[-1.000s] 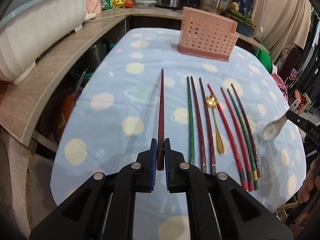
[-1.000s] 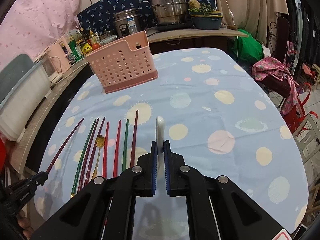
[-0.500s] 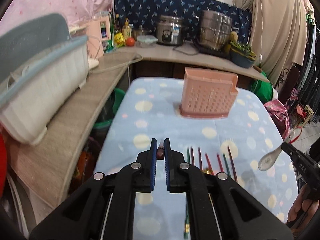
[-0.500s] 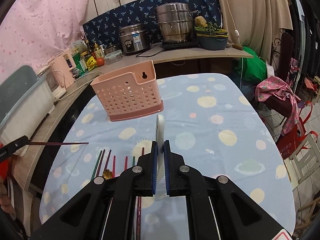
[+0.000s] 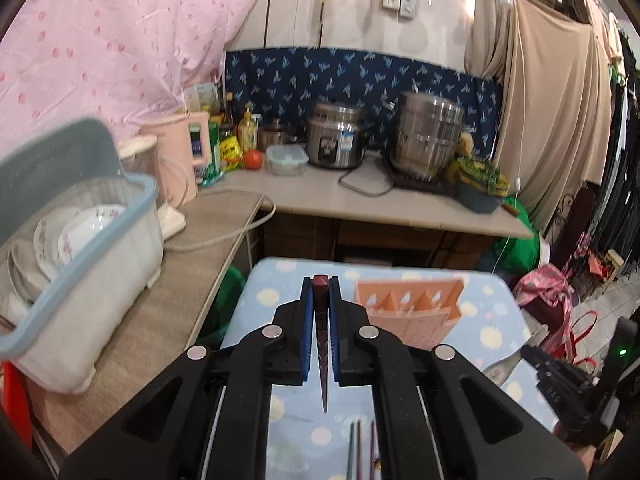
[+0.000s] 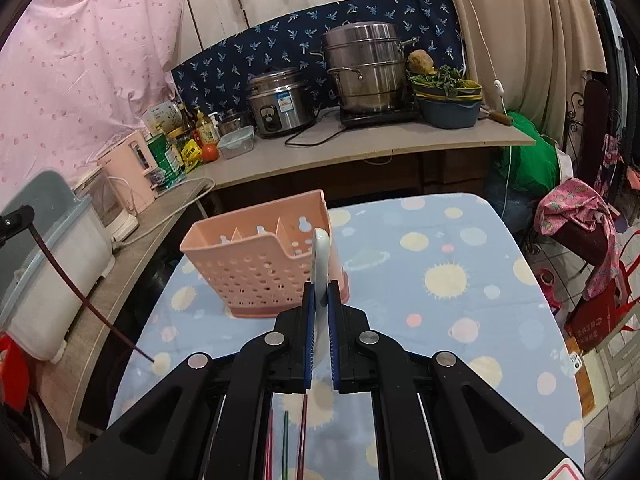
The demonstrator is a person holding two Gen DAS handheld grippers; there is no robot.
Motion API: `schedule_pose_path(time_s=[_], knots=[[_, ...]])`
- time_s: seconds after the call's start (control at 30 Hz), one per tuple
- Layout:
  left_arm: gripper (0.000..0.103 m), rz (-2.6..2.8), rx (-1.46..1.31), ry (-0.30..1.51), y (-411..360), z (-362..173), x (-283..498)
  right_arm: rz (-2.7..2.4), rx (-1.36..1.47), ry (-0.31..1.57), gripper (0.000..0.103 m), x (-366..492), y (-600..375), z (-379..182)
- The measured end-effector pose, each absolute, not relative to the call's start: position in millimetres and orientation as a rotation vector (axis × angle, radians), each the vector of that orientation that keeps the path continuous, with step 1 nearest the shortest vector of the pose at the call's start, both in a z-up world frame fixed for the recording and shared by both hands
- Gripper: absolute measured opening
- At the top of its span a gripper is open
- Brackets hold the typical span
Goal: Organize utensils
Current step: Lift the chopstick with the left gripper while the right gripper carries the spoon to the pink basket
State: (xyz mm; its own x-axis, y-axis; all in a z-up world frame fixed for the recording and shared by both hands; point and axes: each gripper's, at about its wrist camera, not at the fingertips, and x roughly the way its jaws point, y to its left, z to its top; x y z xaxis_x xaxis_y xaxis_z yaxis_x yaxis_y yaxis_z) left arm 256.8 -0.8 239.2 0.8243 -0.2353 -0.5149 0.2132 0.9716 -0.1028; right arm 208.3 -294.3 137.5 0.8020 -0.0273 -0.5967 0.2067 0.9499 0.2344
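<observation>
- pink perforated plastic caddy (image 6: 264, 264), divided into compartments, stands on the dotted tablecloth (image 6: 440, 280) at 12 o'clock.
- left gripper (image 5: 321, 304) pinches a slender dark-red chopstick (image 5: 321, 344).
- right gripper (image 6: 320, 308) pinches a glossy white spoon (image 6: 321, 264).

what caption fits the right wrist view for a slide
Right gripper holding a white spoon upright before the pink utensil caddy.
</observation>
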Motion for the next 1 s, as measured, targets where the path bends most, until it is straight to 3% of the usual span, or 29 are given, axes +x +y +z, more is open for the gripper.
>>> schedule_pose_path(time_s=[0.2, 0.37, 0.87, 1.0], knots=[[0.007, -0.261, -0.091, 0.420, -21.7, 292.3, 281.8, -0.118, 0.325, 0.592, 0.006, 254.1, -310.7, 156.3], [0.007, -0.272, -0.123, 0.339, -37.6, 306.9, 307.5, -0.120, 0.336, 0.589, 0.006, 289.0, -316.5, 155.6], [0.007, -0.274, -0.116, 0.457, -68.7, 234.7, 360.4, -0.125, 0.284, 0.685, 0.007, 346.2, -307.0, 105.3], [0.007, -0.267, -0.121, 0.484, -65.3, 221.3, 363.2, -0.136, 0.277, 0.681, 0.011, 344.6, -304.7, 102.3]])
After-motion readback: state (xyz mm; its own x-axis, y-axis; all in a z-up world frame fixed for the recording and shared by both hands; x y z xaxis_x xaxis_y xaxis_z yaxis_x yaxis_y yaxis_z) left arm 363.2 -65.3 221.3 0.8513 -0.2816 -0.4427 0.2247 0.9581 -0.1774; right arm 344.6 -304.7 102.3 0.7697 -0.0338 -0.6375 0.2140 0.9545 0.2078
